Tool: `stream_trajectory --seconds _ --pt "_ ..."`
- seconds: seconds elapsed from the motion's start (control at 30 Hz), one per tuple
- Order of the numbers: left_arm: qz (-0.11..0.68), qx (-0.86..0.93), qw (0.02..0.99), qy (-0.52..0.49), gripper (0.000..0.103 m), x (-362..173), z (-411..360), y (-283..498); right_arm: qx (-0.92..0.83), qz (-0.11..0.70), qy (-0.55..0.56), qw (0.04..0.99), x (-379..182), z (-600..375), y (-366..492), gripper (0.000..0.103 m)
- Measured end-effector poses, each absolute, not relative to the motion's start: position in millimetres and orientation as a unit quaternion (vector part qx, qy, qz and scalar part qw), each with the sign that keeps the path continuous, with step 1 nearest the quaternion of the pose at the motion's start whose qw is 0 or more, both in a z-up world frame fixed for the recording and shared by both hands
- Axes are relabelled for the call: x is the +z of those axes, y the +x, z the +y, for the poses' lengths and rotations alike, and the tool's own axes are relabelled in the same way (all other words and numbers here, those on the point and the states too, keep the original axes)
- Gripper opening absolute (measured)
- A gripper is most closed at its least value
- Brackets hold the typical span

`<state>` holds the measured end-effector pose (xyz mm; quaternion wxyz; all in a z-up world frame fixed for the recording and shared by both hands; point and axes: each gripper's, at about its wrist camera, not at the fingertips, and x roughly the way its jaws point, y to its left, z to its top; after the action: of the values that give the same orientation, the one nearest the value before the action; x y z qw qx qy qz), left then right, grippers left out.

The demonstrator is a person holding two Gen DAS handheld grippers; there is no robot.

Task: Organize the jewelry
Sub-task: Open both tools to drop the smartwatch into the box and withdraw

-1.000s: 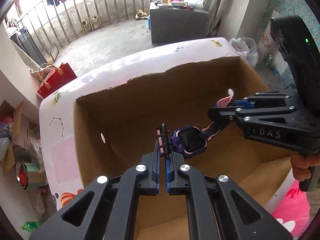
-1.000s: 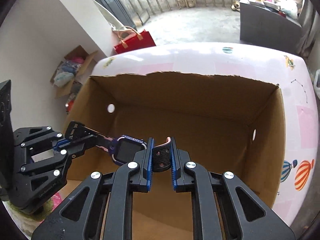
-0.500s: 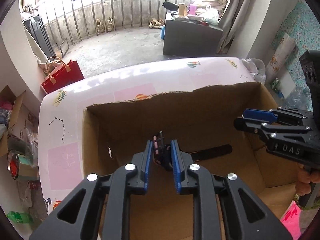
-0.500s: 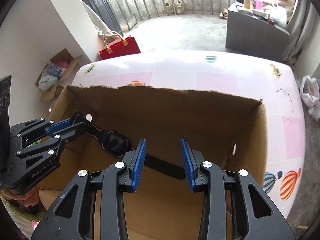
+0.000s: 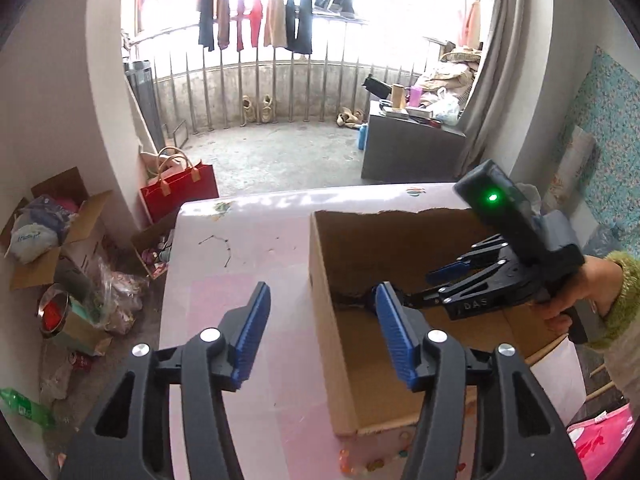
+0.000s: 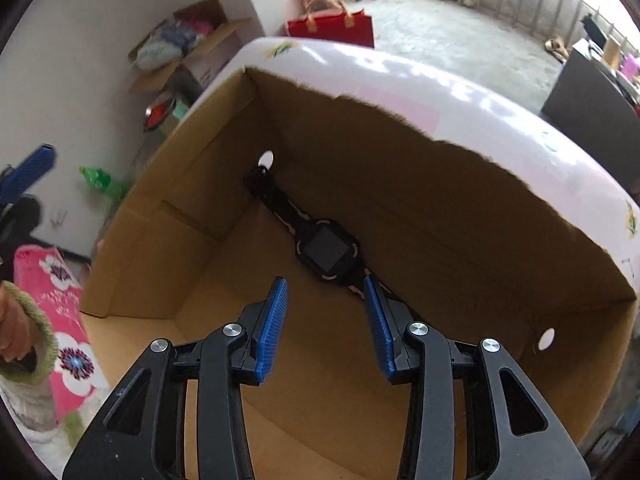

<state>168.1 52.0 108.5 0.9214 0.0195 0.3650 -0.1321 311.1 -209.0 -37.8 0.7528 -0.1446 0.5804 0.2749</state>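
Note:
A black and purple watch (image 6: 328,250) with a pink-lined strap lies flat on the floor of the cardboard box (image 6: 440,208), along its far wall. My right gripper (image 6: 325,280) hangs just above the watch's near strap. Its jaws are opening and nothing is between the pads. In the left wrist view, my left gripper (image 5: 321,288) is above the box's left wall (image 5: 320,280), over the pink table cloth (image 5: 248,248). Its jaws are opening wide and hold nothing. A dark bit of strap (image 5: 352,300) shows inside the box, beside the right gripper (image 5: 424,284).
A hand in a green sleeve (image 5: 592,288) holds the right gripper. On the floor to the left are a red bag (image 5: 176,192) and open boxes of clutter (image 5: 52,232). A grey cabinet (image 5: 408,152) stands behind the table. A pink flowered cloth (image 6: 44,280) lies beside the box.
Both grippers held the watch by its strap ends over the box, then opened. The watch now lies on the box floor. My left gripper has pulled up and out to the left.

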Motion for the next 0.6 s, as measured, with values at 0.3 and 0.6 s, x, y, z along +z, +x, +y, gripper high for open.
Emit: stream_trajectory --seconds 0.3,0.6 --pt "0.426 -0.037 0.902 -0.055 0.078 54.9 120.3 111.2 0.256 0.562 -0.251 0.745 -75.5 -177.3 325.1 0.037" --pt "0.422 -0.053 0.902 -0.081 0.084 34.7 116.5 93.4 0.211 0.508 -0.211 0.808 -52.1 -206.8 334.1 0.034"
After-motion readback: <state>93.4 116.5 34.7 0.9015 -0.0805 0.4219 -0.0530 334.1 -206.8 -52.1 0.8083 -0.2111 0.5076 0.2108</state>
